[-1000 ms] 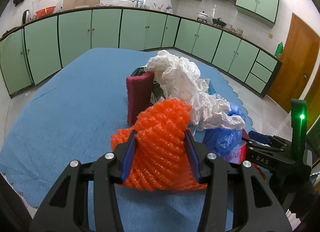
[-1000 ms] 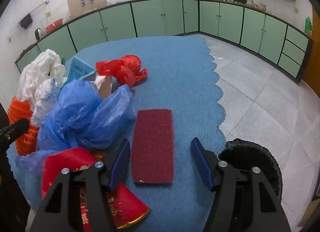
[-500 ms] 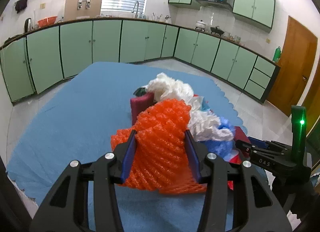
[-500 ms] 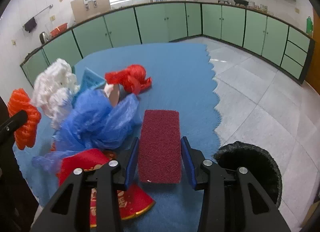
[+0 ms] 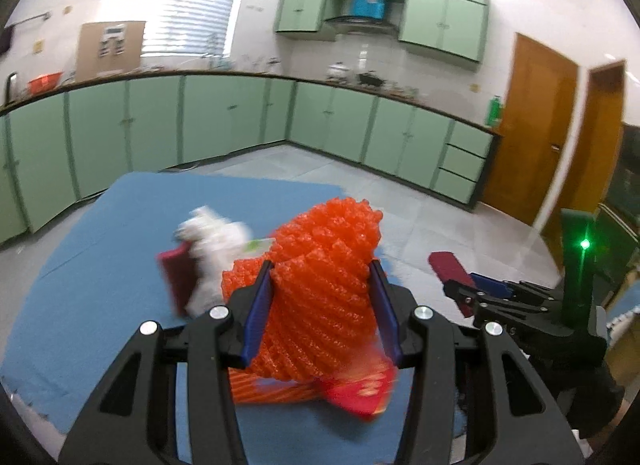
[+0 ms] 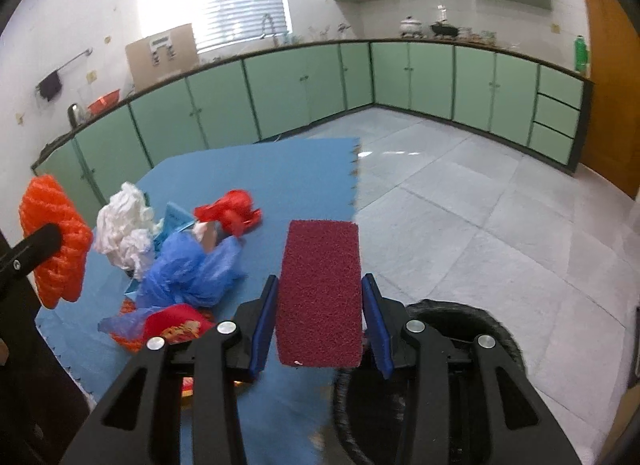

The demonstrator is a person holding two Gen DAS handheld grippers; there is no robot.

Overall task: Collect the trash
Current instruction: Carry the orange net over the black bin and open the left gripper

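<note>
Counts, both wrist views:

- Tools: 2. Left tool (image 5: pixel 322 309), right tool (image 6: pixel 320 323).
- Orange foam nets: 1 (image 5: pixel 324 297).
- Dark red scouring pads: 2. One between the right tool's fingers (image 6: pixel 320 297), a second standing beside the white bag (image 5: pixel 176 281).
- Plastic bags: 3. One white bag (image 6: pixel 126 225), one blue bag (image 6: pixel 188 269), one red bag (image 6: pixel 230 213).
- Red printed packets: 1 (image 6: pixel 176 325).
- Light blue cartons: 1 (image 6: pixel 174 219), partly buried in the pile.
- Black-lined trash bins: 1 (image 6: pixel 500 329).
- Blue foam mats: 1 (image 6: pixel 256 169).

Anything deeper inside the pile is hidden, so not counted.
</note>
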